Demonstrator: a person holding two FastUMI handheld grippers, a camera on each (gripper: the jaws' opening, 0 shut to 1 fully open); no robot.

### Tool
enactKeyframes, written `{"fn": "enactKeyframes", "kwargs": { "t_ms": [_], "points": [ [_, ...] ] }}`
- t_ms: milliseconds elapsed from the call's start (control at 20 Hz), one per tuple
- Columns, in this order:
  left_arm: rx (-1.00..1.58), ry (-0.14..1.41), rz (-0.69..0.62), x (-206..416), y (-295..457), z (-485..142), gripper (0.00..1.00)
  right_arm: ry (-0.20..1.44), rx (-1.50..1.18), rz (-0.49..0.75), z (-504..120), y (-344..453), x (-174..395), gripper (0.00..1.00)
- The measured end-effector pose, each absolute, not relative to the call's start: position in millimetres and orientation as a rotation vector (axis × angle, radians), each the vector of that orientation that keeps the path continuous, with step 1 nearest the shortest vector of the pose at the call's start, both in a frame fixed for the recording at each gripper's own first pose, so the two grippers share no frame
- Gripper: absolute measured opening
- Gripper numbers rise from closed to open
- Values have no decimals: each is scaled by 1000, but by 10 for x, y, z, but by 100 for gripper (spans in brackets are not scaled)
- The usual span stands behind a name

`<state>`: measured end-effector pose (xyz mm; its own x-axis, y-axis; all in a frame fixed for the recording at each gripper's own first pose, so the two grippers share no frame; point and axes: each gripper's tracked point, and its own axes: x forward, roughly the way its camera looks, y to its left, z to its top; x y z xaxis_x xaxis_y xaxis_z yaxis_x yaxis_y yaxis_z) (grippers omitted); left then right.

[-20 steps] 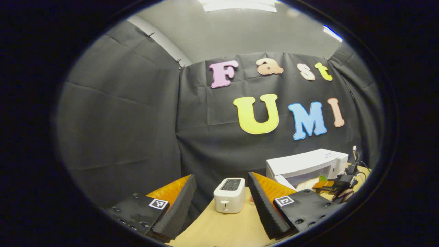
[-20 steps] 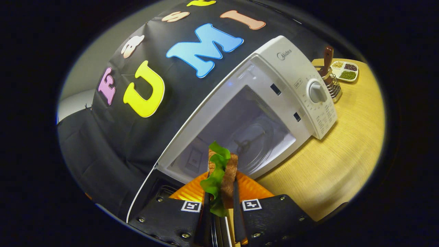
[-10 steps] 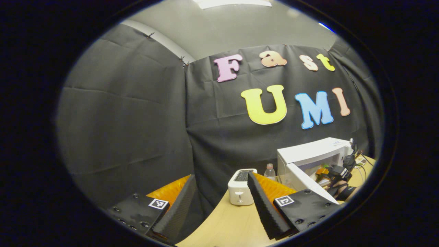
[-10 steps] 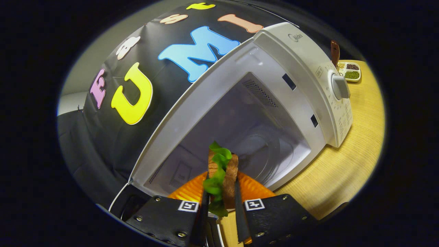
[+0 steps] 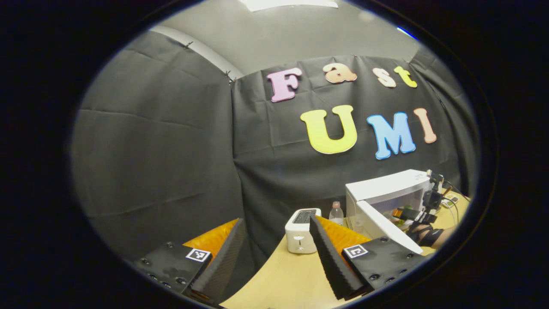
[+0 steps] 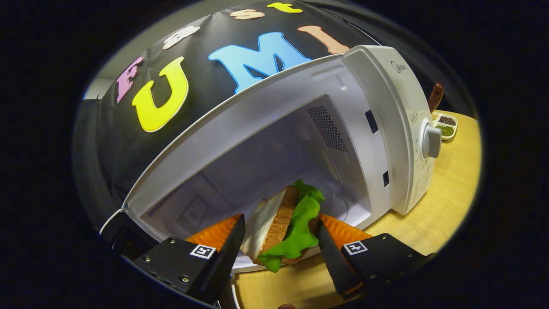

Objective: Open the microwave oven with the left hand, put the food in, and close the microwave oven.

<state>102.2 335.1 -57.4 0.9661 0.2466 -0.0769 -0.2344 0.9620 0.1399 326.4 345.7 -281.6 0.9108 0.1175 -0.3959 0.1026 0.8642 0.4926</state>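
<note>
Two tools, both spread wide. Right tool (image 6: 279, 240) released at the open microwave (image 6: 377, 128) mouth, sandwich (image 6: 285, 227) lying loose between its fingers on the cavity floor. Left tool (image 5: 274, 253) parted over worktop (image 5: 287, 283), toaster (image 5: 300, 231) just ahead.

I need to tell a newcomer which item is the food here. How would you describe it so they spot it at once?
Find the white microwave on the wooden table, its door swung open. At the mouth of its cavity, between the right gripper's spread fingers, lies the sandwich. It is the one thing with brown bread, a white layer and a bright green lettuce leaf.
</note>
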Motion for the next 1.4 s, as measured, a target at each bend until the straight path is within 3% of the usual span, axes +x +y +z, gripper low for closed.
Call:
{"fn": "enactKeyframes", "kwargs": {
  "t_ms": [150, 250, 450, 650, 800, 950, 1150, 1200, 1300, 1400],
  "points": [
    [116, 94, 249, 1011, 3361, -612, 97, 480, 456, -59, -2958, 3225, 3219, 96],
    [101, 94, 248, 1037, 3338, -653, 93, 501, 423, -59, -2986, 3160, 3175, 97],
    [76, 101, 232, 1060, 3238, -769, 97, 424, 332, -69, -2743, 2966, 3133, 98],
    [59, 105, 214, 1099, 3121, -929, 100, 377, 260, -13, -2443, 2899, 2944, 98],
    [42, 120, 212, 1100, 3042, -1059, 93, 317, 182, 35, -2143, 2801, 2713, 98],
    [51, 124, 213, 1101, 2953, -1152, 93, 291, 142, 90, -1882, 2701, 2454, 98],
    [44, 140, 222, 1059, 2853, -1319, 100, 207, 65, 157, -1404, 2492, 2049, 98],
    [42, 142, 226, 1038, 2839, -1345, 94, 188, 50, 169, -1313, 2436, 1960, 98],
    [39, 146, 239, 1009, 2799, -1426, 100, 170, 35, 185, -1152, 2301, 1792, 98],
    [34, 153, 249, 974, 2766, -1494, 100, 144, 37, 183, -976, 2149, 1678, 98]
  ]
}}
